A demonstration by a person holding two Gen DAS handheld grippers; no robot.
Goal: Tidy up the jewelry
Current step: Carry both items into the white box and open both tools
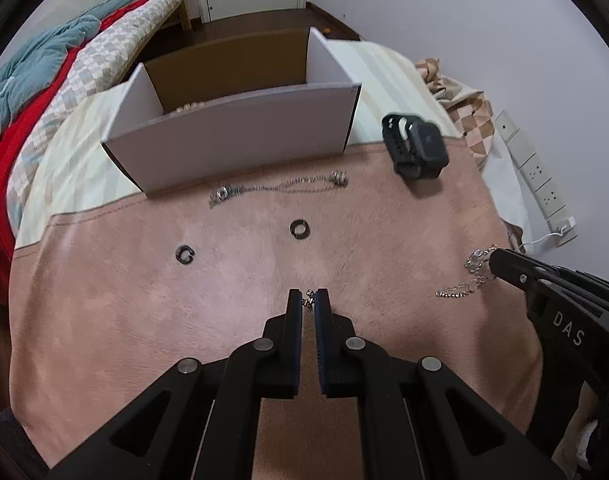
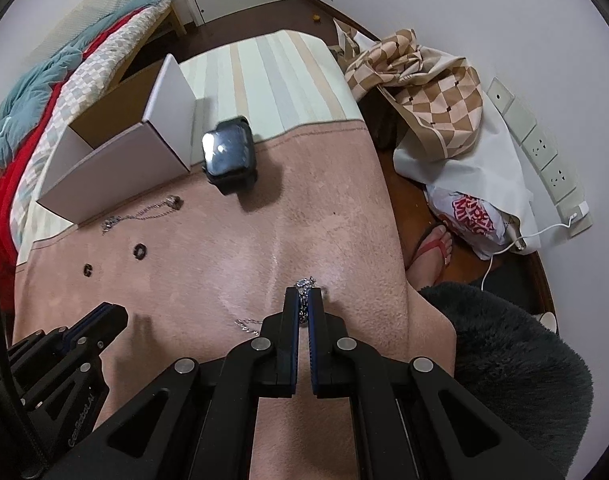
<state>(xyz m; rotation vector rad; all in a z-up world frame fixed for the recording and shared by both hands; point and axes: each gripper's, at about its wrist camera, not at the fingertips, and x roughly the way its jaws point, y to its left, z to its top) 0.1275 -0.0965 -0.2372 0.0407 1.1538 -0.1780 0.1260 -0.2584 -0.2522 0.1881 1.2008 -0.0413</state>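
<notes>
Partly, right tool (image 2: 303,294) hides chain (image 2: 304,283).

Pink cloth (image 1: 144,300), black watch (image 1: 418,146)

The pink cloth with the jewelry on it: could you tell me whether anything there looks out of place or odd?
Mostly loose jewelry. The smartwatch sits tipped on its curled band beside the white box. A thin chain lies strung out before the box, and two dark rings lie apart. Nothing looks damaged.

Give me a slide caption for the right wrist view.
Right gripper pinches silver chain bracelet above pink blanket, near black smartwatch.
</notes>
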